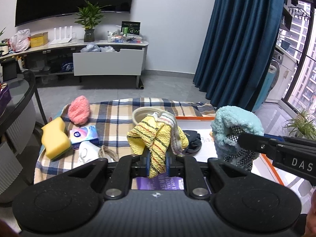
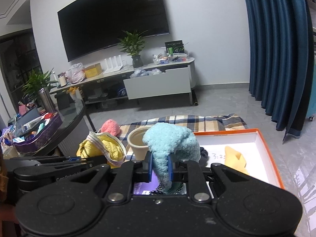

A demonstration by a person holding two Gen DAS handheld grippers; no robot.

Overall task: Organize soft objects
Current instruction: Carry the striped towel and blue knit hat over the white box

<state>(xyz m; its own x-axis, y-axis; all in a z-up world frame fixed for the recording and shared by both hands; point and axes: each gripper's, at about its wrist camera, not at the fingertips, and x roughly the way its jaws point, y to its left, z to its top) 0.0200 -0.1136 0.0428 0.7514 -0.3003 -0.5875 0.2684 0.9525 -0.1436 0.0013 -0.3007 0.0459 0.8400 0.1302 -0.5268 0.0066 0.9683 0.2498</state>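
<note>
Two cloths pinched: ribbed yellow knit [image 1: 156,138], fluffy blue fleece [image 2: 171,144].

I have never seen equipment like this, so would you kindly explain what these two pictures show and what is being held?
No robot here: a person holds one two-finger gripper in each hand, each with a fisheye camera looking along its fingers. The left camera's picture shows the left gripper shut on a yellow striped knitted cloth. The right camera's picture shows the right gripper shut on a fluffy light-blue sock. Below lie a plaid blanket, a yellow sponge, a fuzzy pink sock, a beige bowl and a white orange-rimmed box.
</note>
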